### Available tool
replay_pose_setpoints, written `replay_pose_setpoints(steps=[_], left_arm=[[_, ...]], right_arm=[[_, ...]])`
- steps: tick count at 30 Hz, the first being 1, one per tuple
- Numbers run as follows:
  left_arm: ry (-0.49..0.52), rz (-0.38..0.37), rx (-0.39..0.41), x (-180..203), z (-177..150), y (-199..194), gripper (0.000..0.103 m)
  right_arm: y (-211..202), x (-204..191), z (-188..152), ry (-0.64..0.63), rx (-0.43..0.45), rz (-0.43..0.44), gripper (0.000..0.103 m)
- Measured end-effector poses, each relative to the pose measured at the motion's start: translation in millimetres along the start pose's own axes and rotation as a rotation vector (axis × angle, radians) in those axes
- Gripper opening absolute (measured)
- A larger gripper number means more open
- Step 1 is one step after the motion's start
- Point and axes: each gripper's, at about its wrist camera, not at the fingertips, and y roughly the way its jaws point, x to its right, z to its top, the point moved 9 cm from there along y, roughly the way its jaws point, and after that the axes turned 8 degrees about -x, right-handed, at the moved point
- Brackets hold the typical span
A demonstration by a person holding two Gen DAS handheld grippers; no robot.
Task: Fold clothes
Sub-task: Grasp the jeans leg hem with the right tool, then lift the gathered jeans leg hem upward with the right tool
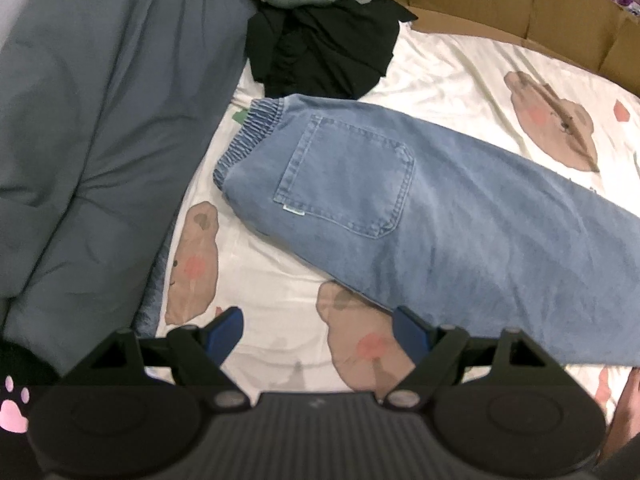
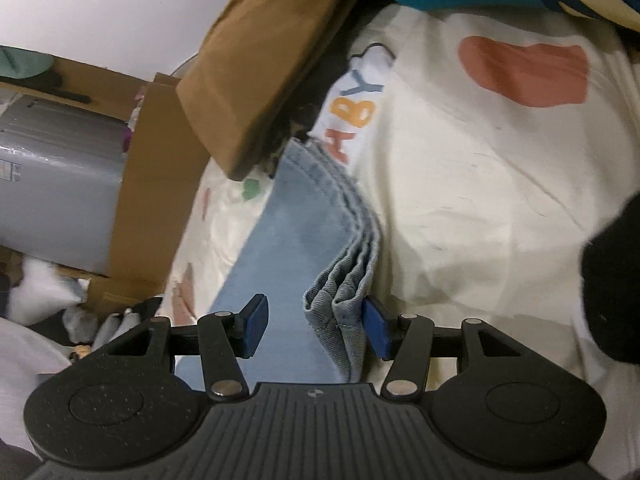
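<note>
My left gripper [image 1: 318, 330] has its blue-padded fingers spread wide with nothing between them, above the cream bear-print bedsheet [image 1: 272, 280] just beside the long edge of the light-blue denim jeans [image 1: 420, 200]. My right gripper [image 2: 316, 326] stands part open; the stacked jean hems [image 2: 344, 300] lie between its fingers, touching the right pad [image 2: 376, 328], clear of the left. The jeans lie flat mid-bed, elastic waistband toward a grey quilt [image 1: 100, 120] and black garment [image 1: 324, 48]. A folded brown cloth [image 2: 260, 60] sits beyond the hems.
</note>
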Motion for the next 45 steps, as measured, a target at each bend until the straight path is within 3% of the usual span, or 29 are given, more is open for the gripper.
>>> replay_pose_setpoints(steps=[9, 17, 23, 28, 29, 31, 33, 39, 45], left_arm=[[0.025, 0.013, -0.010, -1.3, -2.5, -1.1, 0.084], [0.025, 0.030, -0.025, -6.1, -7.4, 5.1, 0.084], [0.046, 0.027, -0.035, -0.2, -10.1, 8.5, 0.084], [0.061, 0.023, -0.030, 4.8, -11.2, 9.8, 0.084], [0.058, 0.024, -0.034, 5.0, -11.5, 12.0, 0.084], [0.051, 0.025, -0.044, 6.0, -12.9, 16.4, 0.084], [0.051, 0.025, -0.051, 7.4, -14.6, 19.3, 0.084], [0.065, 0.013, -0.041, 9.4, -16.3, 18.4, 0.084], [0.063, 0.019, -0.055, 5.3, -21.1, 25.5, 0.084]], right_arm=[[32.9, 27.0, 9.1, 0.015, -0.108, -0.082, 0.055], [28.0, 2.2, 18.9, -0.017, -0.141, 0.073, 0.054], [42.2, 13.9, 20.2, -0.026, -0.218, -0.024, 0.054], [24.4, -0.6, 23.1, -0.084, -0.209, -0.042, 0.054], [22.4, -2.6, 23.6, -0.103, -0.207, -0.071, 0.052], [21.2, -2.2, 24.2, -0.121, -0.209, -0.134, 0.030], [19.6, -1.7, 24.6, -0.133, -0.210, -0.188, 0.023], [2.9, -16.6, 19.3, -0.176, -0.186, -0.249, 0.019], [0.3, -44.3, 17.6, -0.200, -0.152, -0.184, 0.019]])
